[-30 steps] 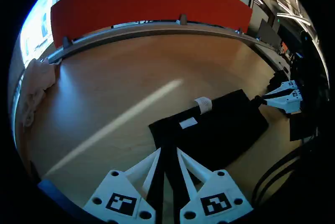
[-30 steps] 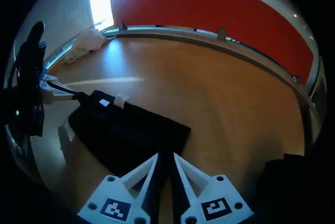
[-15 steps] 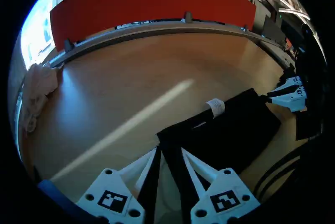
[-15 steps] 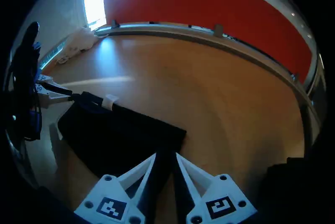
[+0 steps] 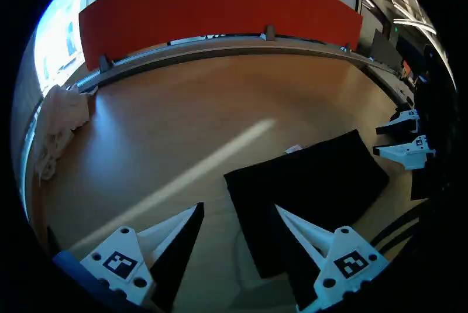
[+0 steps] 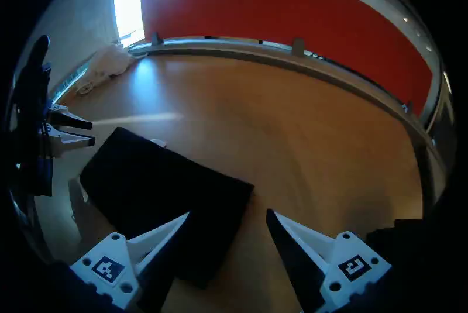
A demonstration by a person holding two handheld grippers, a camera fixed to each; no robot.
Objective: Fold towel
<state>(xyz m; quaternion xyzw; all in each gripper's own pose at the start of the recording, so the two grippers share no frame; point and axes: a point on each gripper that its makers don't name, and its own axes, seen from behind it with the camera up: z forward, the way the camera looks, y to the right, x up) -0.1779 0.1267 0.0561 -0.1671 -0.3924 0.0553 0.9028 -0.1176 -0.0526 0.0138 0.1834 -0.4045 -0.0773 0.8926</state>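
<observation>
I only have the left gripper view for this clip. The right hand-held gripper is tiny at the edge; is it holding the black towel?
Observer: No. In the right gripper view the right hand-held gripper stands wide open, nothing pinched.
Reviewer: And my own gripper, seen from outside?
Observer: The left hand-held gripper is open too, its tips just short of the towel.
Reviewer: Anything to the right of the towel?
Observer: A dark shape low at that view's right; too dim to identify.
</observation>
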